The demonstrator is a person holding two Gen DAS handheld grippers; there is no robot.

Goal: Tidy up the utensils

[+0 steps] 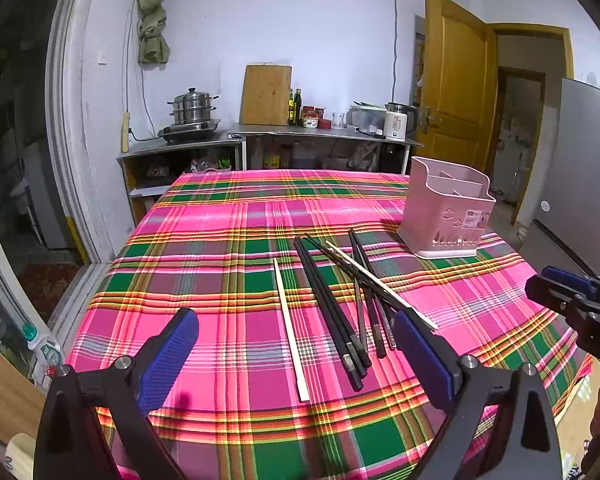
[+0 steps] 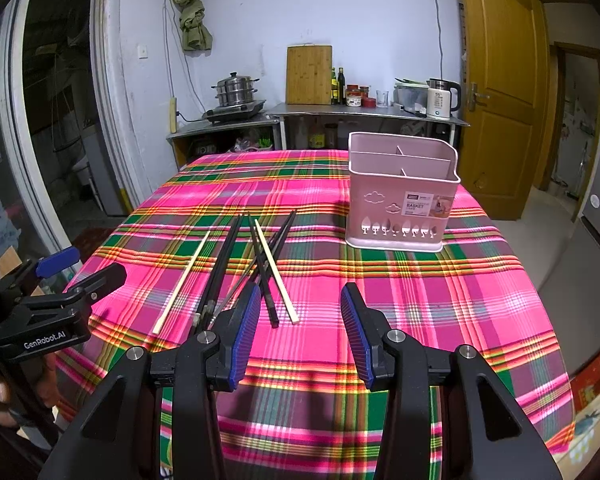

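Chopsticks (image 1: 332, 304) lying crossed ahead of left gripper (image 1: 296, 352); both grippers gaping, empty; right gripper (image 2: 300, 336) risking snagging several at once.

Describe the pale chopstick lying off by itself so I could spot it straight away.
On the pink plaid tablecloth, find the pink utensil basket, then the heap of dark chopsticks in front of it. The lone pale chopstick lies left of that heap, touching nothing, unlike the other pale chopstick crossing the pile.

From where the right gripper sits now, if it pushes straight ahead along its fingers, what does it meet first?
Probably bare tablecloth first. The right gripper is open, the chopsticks lie left of its line, and the pink basket stands beyond, slightly right. Depth is unclear.
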